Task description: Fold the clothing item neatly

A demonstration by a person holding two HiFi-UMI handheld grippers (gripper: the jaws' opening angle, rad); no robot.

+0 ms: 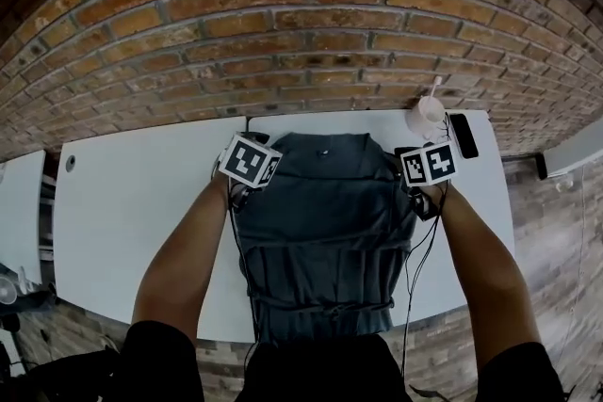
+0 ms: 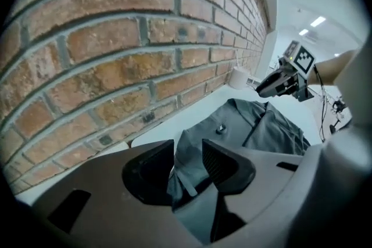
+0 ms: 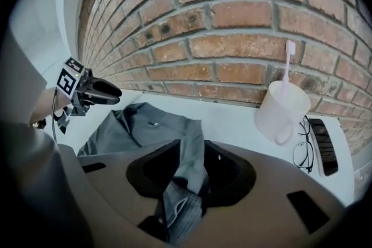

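Shirt (image 1: 320,231) hem nearest, collar toward wall (image 1: 283,33) (lengthwise)

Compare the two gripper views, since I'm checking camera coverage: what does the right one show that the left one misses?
Only right gripper view: black-framed eyeglasses, a dark flat slab beside them, the left gripper. Only left gripper view: bright ceiling lights, the right gripper. Both: grey button-up garment, red brick wall, white table, cloth between each view's own parted jaws.

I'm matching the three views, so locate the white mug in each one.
Head view: white mug, far right on the table, by the brick wall.
Left gripper view: small, right of centre, at the wall's foot.
Right gripper view: large, right side, beside glasses.
Shared landmark: the brick wall.
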